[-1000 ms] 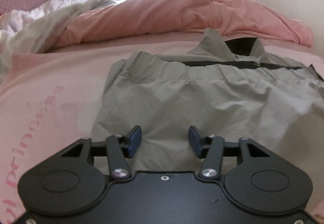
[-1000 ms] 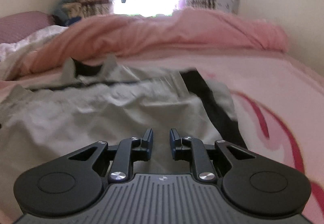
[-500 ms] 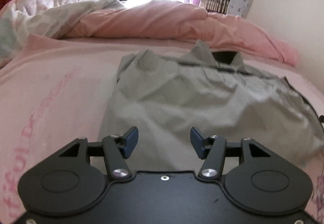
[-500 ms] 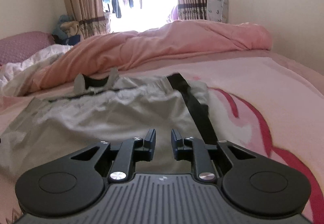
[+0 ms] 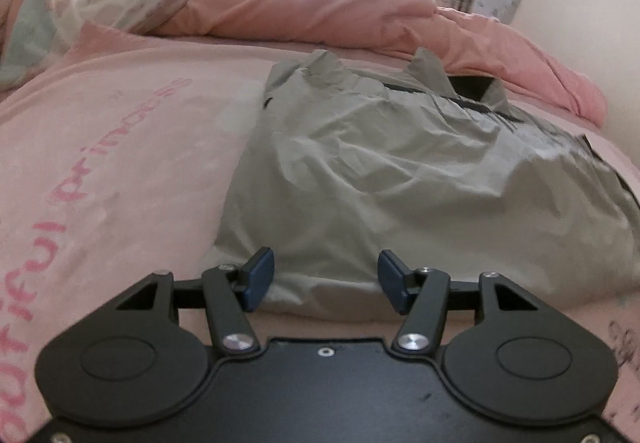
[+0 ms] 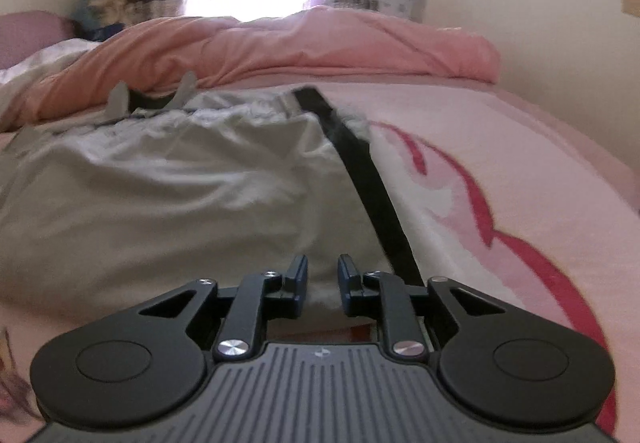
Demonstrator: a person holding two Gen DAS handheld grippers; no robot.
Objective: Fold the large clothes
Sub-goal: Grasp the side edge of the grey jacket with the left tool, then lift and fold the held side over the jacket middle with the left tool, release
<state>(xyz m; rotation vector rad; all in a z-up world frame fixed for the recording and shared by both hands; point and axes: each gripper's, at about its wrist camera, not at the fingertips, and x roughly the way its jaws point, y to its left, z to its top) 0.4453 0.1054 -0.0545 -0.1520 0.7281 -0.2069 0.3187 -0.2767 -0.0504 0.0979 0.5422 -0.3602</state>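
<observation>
Lying centre-frame on the pink bed sheet (image 5: 120, 131), the grey garment (image 5: 380, 179) awaits folding. Left hand-held gripper (image 5: 326, 279) gapes wide, empty; right hand-held gripper (image 6: 323, 285) is narrowly parted, empty. Pinch both near-hem corners evenly, I'd judge.

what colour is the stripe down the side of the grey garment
Black stripe, clearest in the right wrist view.

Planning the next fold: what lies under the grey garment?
The grey garment lies on the pink bed sheet, which shows all around it. Whether anything sits between them cannot be seen; the cloth covers it.
</observation>
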